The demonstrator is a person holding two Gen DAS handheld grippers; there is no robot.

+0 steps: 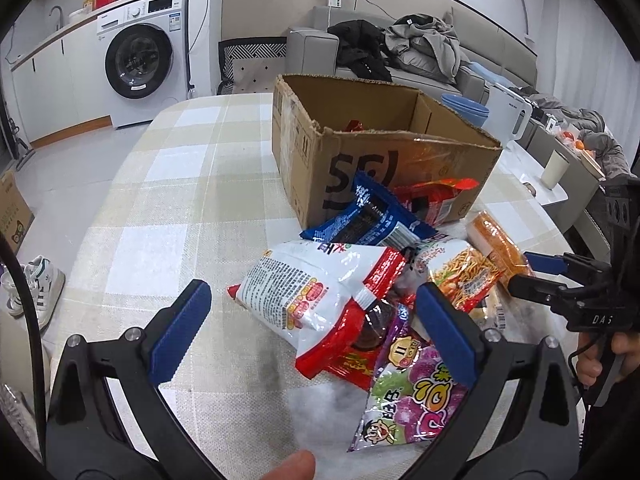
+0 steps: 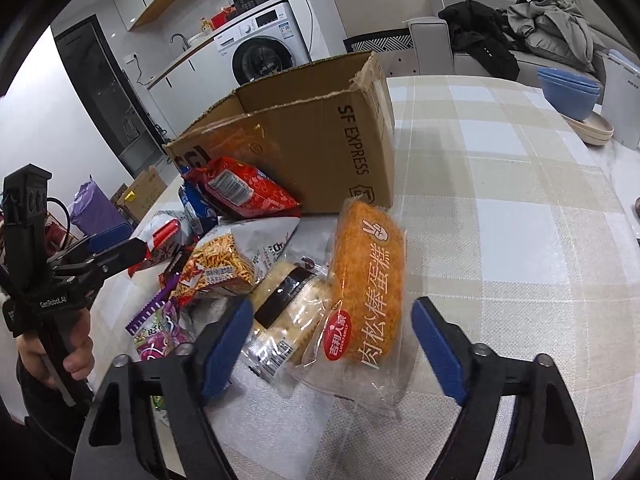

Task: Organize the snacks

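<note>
An open cardboard box (image 1: 384,160) stands on the checked tablecloth, also in the right wrist view (image 2: 320,148). Snack packs lie in a pile in front of it. In the left wrist view I see a white-and-red bag (image 1: 316,292), a blue pack (image 1: 372,220), a purple gummy bag (image 1: 412,396) and a noodle-snack bag (image 1: 460,272). My left gripper (image 1: 316,320) is open, just above the white bag. My right gripper (image 2: 332,340) is open around the near end of an orange meat-floss cake pack (image 2: 368,280), beside a biscuit pack (image 2: 288,304). A red bag (image 2: 240,192) leans on the box.
Blue bowls (image 2: 568,92) and a beige plate stand at the table's far right. A white cup (image 1: 554,168) sits on a side table. A sofa with clothes (image 1: 400,48) and a washing machine (image 1: 140,60) are behind. Shoes (image 1: 36,288) lie on the floor left.
</note>
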